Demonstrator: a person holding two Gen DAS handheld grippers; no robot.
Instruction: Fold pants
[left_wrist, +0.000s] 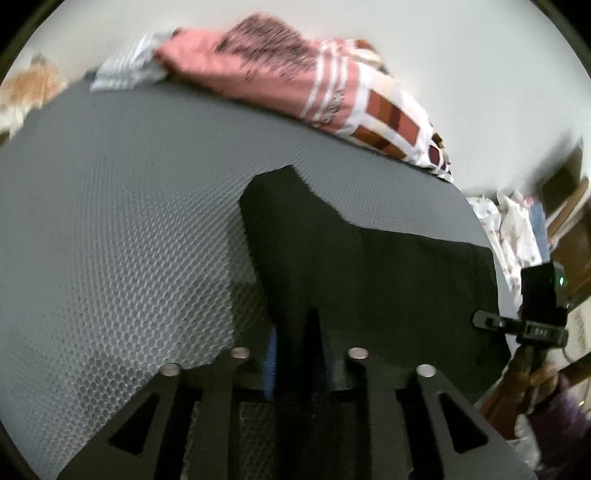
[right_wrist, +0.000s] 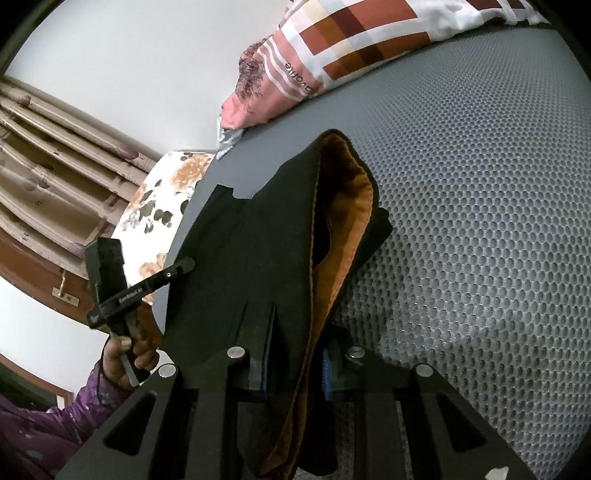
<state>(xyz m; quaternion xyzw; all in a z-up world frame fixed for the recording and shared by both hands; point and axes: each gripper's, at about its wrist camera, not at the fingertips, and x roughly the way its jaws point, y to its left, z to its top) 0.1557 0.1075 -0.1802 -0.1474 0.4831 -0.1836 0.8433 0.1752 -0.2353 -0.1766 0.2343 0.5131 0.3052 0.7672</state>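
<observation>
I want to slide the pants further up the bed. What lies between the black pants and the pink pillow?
Only bare grey honeycomb mat lies between the black pants and the pink pillow; both wrist views show that stretch.

The grey honeycomb mat (left_wrist: 110, 206) lies bare and open to the left of the black pants (left_wrist: 369, 266), and in the right wrist view bare mat (right_wrist: 480, 221) spreads wide on their other side. Along the far edge the pink patterned pillow (left_wrist: 295, 77) blocks the way. Beside the mat stands a floral cushion (right_wrist: 162, 199).
</observation>
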